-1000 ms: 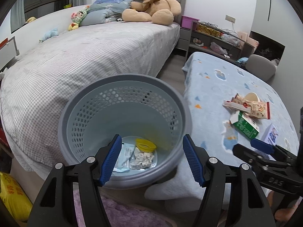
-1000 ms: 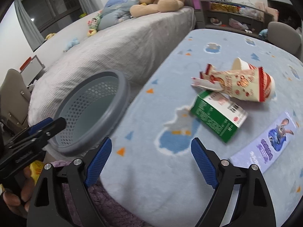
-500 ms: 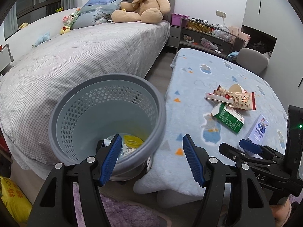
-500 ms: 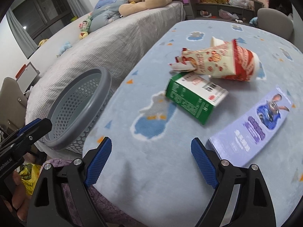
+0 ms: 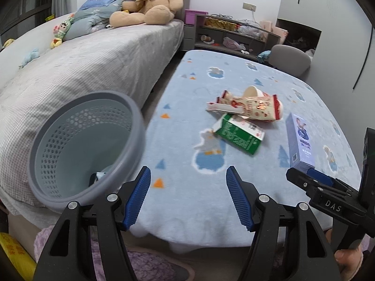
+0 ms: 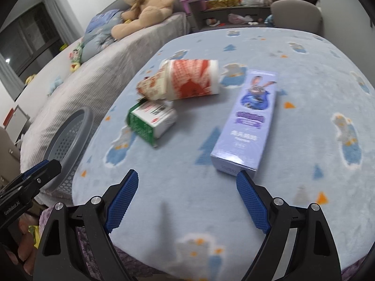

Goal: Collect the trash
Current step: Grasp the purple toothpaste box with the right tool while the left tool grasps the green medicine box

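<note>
On blanket (image 6: 304, 75): purple box (image 6: 248, 121) flat (lengthwise away from jaws).

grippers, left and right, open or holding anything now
left gripper: open, holding nothing
right gripper: open, holding nothing

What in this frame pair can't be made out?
- Contents of the basket: left wrist view, near wall and rim hide nearly everything; right wrist view shows only the rim.
- Print on the green carton and paper cup: right wrist view, blurred.
- Small text on the purple box: both views, too small.
</note>
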The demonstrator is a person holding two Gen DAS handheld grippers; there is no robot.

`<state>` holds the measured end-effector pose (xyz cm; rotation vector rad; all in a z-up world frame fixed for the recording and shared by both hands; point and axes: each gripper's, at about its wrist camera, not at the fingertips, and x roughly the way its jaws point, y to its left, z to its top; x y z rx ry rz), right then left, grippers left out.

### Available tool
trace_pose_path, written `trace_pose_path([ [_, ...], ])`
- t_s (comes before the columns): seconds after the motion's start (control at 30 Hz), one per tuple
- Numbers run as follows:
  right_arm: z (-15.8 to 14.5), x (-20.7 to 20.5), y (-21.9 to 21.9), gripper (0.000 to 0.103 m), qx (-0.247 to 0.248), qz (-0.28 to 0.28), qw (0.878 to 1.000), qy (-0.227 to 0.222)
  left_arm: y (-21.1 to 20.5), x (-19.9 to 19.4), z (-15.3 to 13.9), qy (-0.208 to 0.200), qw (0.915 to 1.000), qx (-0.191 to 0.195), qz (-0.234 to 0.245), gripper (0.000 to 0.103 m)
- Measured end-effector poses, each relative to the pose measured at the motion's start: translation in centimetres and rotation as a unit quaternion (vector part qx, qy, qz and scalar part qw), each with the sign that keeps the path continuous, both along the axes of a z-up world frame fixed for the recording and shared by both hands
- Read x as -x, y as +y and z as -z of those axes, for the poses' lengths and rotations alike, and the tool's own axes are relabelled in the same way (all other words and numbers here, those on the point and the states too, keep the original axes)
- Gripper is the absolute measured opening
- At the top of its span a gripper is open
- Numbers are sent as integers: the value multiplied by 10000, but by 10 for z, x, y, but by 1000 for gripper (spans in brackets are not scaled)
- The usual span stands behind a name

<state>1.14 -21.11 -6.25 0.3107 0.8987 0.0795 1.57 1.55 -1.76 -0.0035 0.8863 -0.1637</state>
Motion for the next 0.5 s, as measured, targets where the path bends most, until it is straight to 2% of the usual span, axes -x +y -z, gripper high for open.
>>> trace_pose_path([
  [0.27,-5,8,-37,84,-17,344,9994,-28,-40,-15,8,49,9996,51,289,64],
  [0.5,-11,-5,-48,84,154,431,9989,-74,-57,-37,27,175,9996,53,227,65],
])
